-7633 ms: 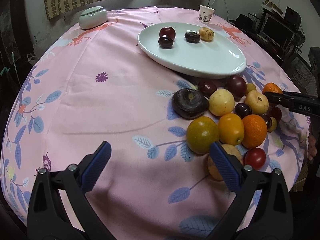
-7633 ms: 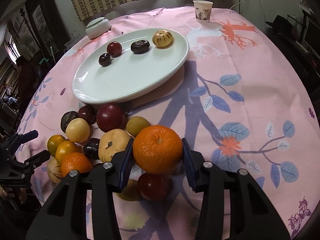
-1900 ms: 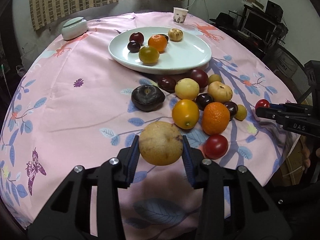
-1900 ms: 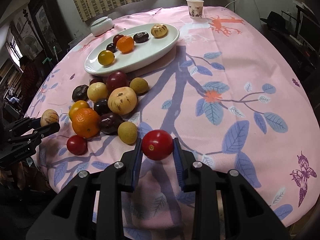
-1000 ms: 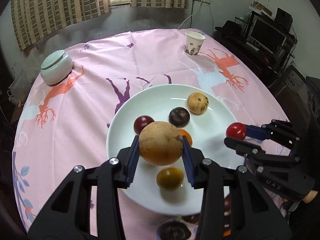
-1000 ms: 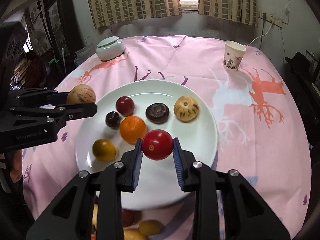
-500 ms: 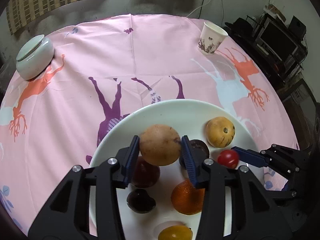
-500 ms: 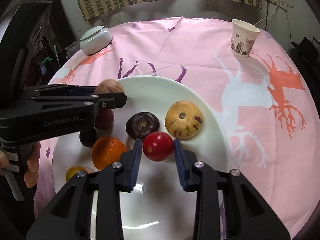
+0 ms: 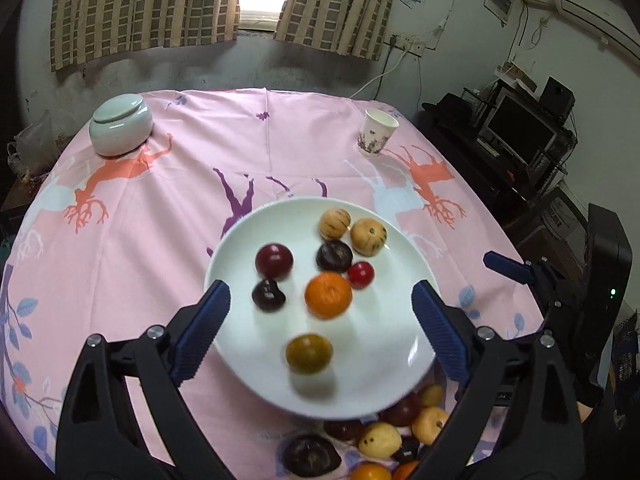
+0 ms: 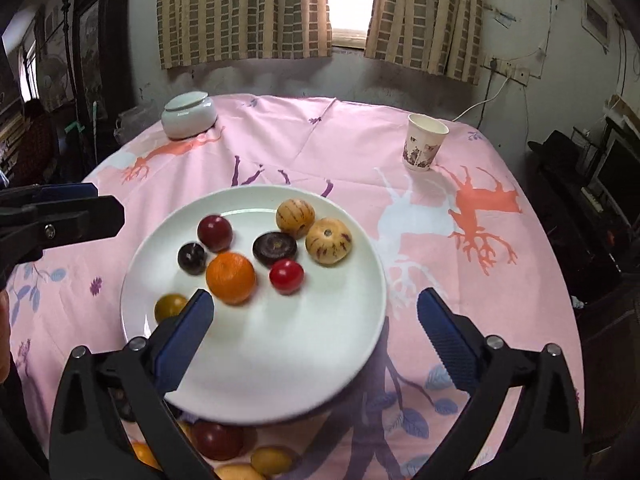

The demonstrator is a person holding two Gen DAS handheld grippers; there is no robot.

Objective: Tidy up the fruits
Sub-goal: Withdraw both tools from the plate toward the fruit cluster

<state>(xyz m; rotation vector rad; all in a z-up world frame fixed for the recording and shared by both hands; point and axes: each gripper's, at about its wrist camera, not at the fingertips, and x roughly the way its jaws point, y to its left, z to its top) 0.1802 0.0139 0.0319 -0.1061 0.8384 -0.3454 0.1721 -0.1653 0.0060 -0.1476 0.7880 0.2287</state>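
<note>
A white oval plate point(image 9: 240, 264) point(image 10: 320, 360) on the pink tablecloth holds several fruits: an orange point(image 9: 328, 295) point(image 10: 231, 277), a small red tomato point(image 9: 361, 274) point(image 10: 286, 276), two tan melons point(image 9: 335, 224) point(image 10: 295, 213), dark plums and a yellow-green fruit point(image 9: 309, 353). My left gripper point(image 9: 320, 324) is open and empty above the plate's near side. My right gripper point(image 10: 312, 336) is open and empty above the plate. A pile of loose fruit point(image 9: 380, 440) point(image 10: 218, 440) lies on the cloth near the plate's front rim.
A pale green lidded jar point(image 9: 121, 124) point(image 10: 189, 115) stands at the back left. A paper cup point(image 9: 376, 137) point(image 10: 425, 147) stands at the back right. Dark shelves with a monitor point(image 9: 520, 128) are off the table's right side.
Both grippers have opened and pulled back and up from the plate. The tan melon from the left and the red tomato from the right now lie on the plate.
</note>
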